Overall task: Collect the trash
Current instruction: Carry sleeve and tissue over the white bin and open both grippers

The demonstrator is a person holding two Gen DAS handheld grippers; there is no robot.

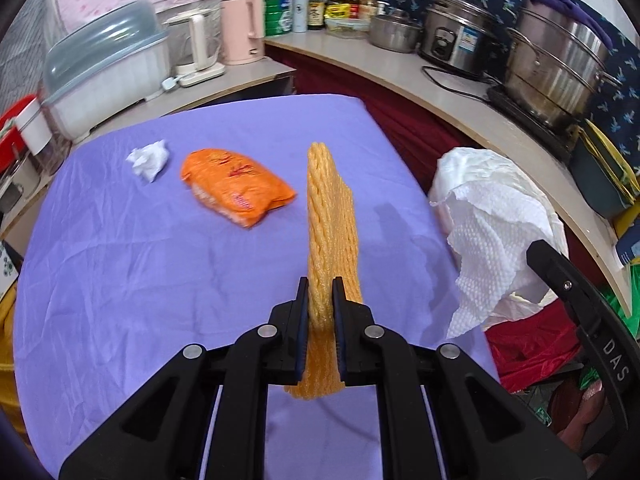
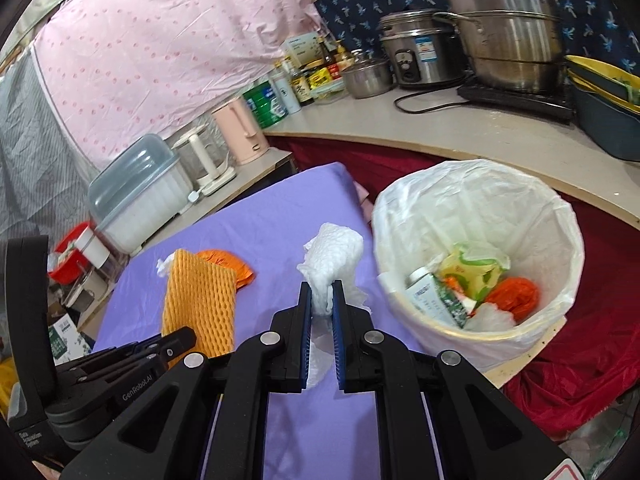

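While the left gripper clamped an orange foam net above the purple table, the right gripper pinched a white paper towel near the right edge. Only the left view showed the crumpled tissue and orange wrapper clearly; only the right view showed inside the lined bin.
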